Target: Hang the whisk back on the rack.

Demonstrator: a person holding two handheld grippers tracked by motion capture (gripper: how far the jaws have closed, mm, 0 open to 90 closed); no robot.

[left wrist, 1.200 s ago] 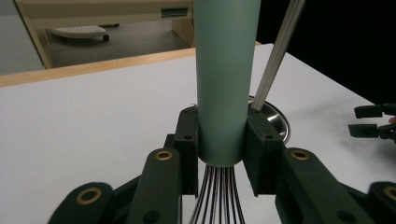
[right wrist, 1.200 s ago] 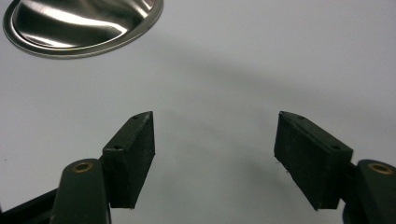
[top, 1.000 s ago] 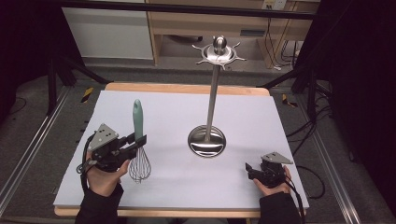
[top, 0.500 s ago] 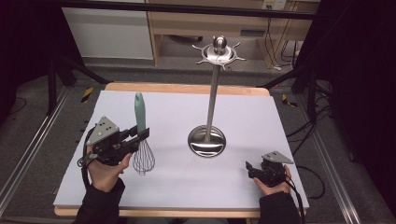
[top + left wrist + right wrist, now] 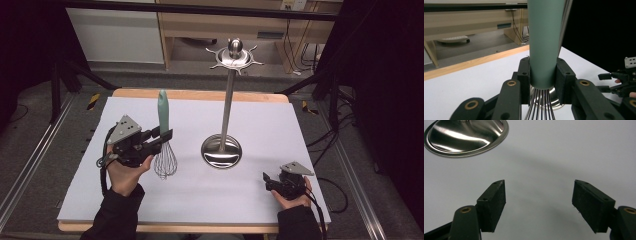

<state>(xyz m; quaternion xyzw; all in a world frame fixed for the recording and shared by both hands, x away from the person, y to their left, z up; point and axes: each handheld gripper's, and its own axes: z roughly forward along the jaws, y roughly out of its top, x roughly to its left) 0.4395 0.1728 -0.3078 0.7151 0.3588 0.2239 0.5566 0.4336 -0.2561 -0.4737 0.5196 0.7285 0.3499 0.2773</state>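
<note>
- Right gripper (image 5: 270, 181) is seen nearest, at 5 o'clock on the table (image 5: 300, 130), resting low in the right hand (image 5: 292, 196). Its jaws are parted with nothing between them; in the right gripper view only bare white surface lies past the pads (image 5: 492, 205). The jaws have just been opening a little, still on nothing.
- Left gripper (image 5: 162, 137) is held at 9 o'clock, lifted off the surface by the left hand (image 5: 125, 172). It is clamped on the whisk (image 5: 164, 145); in the left gripper view both pads are pressed flat against the teal handle (image 5: 544, 50), just above where the wires (image 5: 541, 105) come out.
- The whisk is carried upright: handle pointing up toward 12, wire balloon hanging down, seemingly clear of the table.
- Handling judgement: light item. Handle is stiff, smooth and tapered, so slip along its length is possible if the clamp is eased. Wires are springy and easily bent; they should not be gripped. The present hold low on the handle is judged sound, though top-heavy swing is to be expected.
- Steel stand (image 5: 222, 150) is set at centre, base disc just right of the whisk; the pole rises to a hook crown (image 5: 235, 56) toward 12.
- Probable aim: the whisk is to be hung on a crown hook, so a lift and a free handle end are needed.
</note>
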